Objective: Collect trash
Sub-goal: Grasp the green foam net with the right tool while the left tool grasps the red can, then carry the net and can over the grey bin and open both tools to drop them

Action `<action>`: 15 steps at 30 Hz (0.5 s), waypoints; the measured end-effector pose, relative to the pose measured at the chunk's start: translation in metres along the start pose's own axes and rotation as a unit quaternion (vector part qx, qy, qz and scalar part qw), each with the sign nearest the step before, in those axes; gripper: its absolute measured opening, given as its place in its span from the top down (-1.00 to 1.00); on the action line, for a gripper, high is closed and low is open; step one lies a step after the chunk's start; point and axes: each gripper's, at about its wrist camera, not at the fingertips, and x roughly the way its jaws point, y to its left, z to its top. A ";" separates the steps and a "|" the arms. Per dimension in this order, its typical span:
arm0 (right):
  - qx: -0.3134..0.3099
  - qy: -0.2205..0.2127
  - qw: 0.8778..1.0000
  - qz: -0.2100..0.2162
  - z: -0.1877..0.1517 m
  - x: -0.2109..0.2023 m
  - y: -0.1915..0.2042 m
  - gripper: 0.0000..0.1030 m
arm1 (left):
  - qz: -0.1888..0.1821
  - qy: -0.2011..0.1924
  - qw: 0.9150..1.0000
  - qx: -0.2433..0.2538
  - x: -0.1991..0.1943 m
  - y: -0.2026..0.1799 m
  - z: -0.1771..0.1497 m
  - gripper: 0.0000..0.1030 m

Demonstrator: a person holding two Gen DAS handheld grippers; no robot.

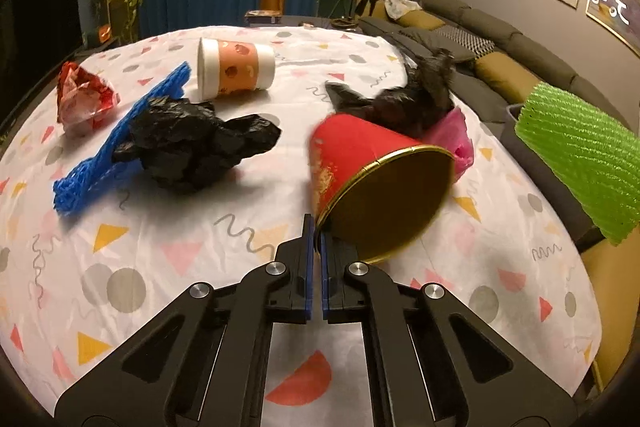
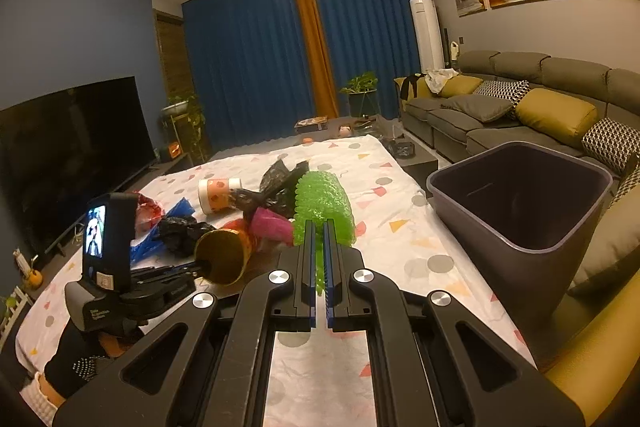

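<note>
The left gripper (image 1: 316, 231) is clamped on the rim of the red paper cup (image 1: 352, 151), right of centre on the patterned tablecloth (image 1: 160, 267); its gold mouth faces the lower right, its base the upper left. The right gripper (image 2: 319, 227) pinches the green foam net (image 2: 324, 203), long axis running up-frame, left of the bin (image 2: 520, 203). No writing is legible.
</note>
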 end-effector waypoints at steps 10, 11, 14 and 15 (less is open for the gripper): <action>0.001 -0.010 1.000 -0.007 0.004 -0.006 -0.005 0.91 | -0.003 -0.065 0.998 -0.024 -0.054 0.016 -0.004 0.97; 0.001 -0.012 1.000 -0.007 0.004 -0.007 -0.005 0.91 | -0.004 -0.073 0.997 -0.024 -0.061 0.016 -0.003 0.97; 0.003 -0.017 1.000 -0.008 0.005 -0.009 -0.006 0.91 | -0.007 -0.091 0.996 -0.021 -0.075 0.014 0.001 0.97; 0.003 -0.018 1.000 -0.008 0.005 -0.009 -0.006 0.91 | -0.009 -0.095 0.995 -0.020 -0.077 0.013 0.002 0.97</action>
